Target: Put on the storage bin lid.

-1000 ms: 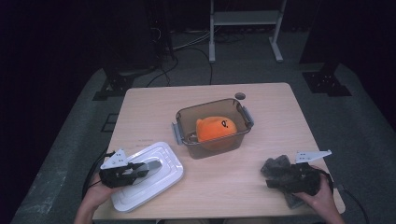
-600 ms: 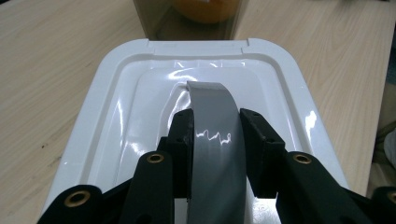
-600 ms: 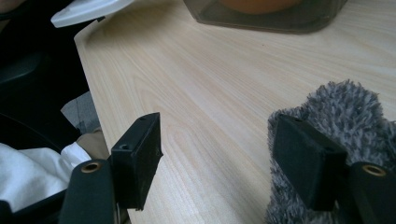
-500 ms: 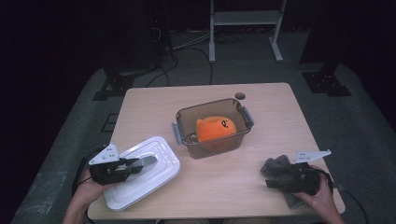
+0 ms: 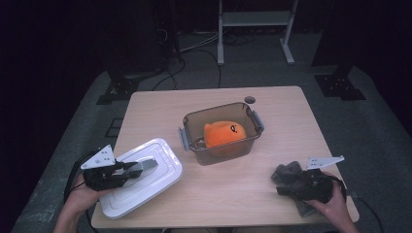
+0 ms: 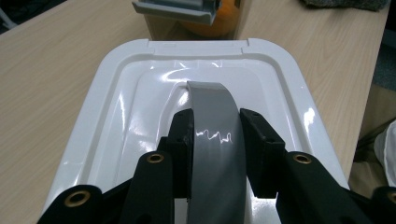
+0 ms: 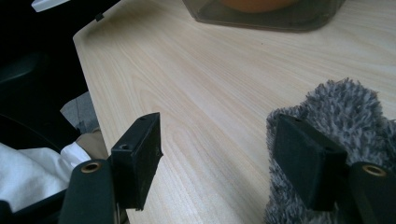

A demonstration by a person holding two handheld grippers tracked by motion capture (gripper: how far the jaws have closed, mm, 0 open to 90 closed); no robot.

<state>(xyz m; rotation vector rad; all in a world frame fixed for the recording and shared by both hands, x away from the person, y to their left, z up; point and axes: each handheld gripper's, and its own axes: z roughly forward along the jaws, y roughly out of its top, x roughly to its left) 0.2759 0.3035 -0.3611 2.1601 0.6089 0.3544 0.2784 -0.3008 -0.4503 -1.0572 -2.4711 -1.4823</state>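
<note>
Nearby, brown bin (image 5: 221,133), orange plush (image 5: 224,133), grey cloth (image 5: 287,174)

Glossy plastic lid (image 6: 140,107); fuzzy cloth (image 7: 345,116).

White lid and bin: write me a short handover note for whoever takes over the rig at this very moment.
Left tongs: shut on the grey handle of the white lid, lid tilted at the table's near left.
Right tongs: open, empty, beside the grey fluffy cloth at the near right.
Brown bin: mid-table, uncovered, orange plush toy inside.
Done: lid gripped.
Left, probably: carry the lid over and seat it on the bin.
</note>
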